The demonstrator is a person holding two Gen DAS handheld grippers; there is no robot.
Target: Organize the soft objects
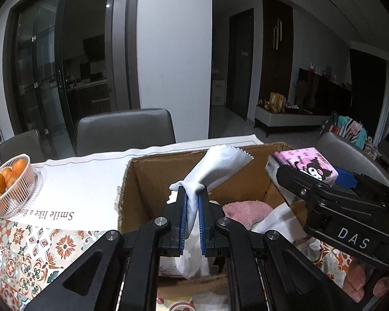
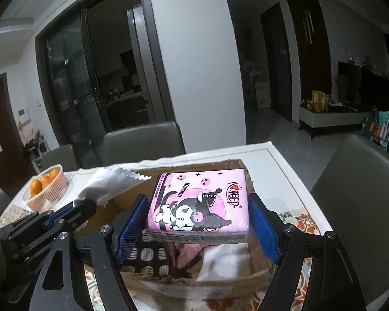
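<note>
My left gripper point(image 1: 193, 204) is shut on a white cloth point(image 1: 215, 168) with a zigzag edge and holds it over the open cardboard box point(image 1: 153, 176). My right gripper point(image 2: 197, 212) is shut on a pink Kuromi tissue pack point(image 2: 197, 202) and holds it above the same box point(image 2: 256, 272). Inside the box lie a pink fluffy cloth point(image 1: 246, 212) and a white cloth point(image 1: 275, 220). The right gripper with the pack point(image 1: 308, 165) also shows at the right of the left wrist view. The left gripper and its cloth point(image 2: 109, 184) show at the left of the right wrist view.
A basket of oranges point(image 1: 10, 181) stands at the table's left, also in the right wrist view point(image 2: 46, 189). A white mat with lettering point(image 1: 85, 181) covers the table under the box. Grey chairs point(image 1: 124, 129) stand behind the table and one point(image 2: 355, 186) at its right.
</note>
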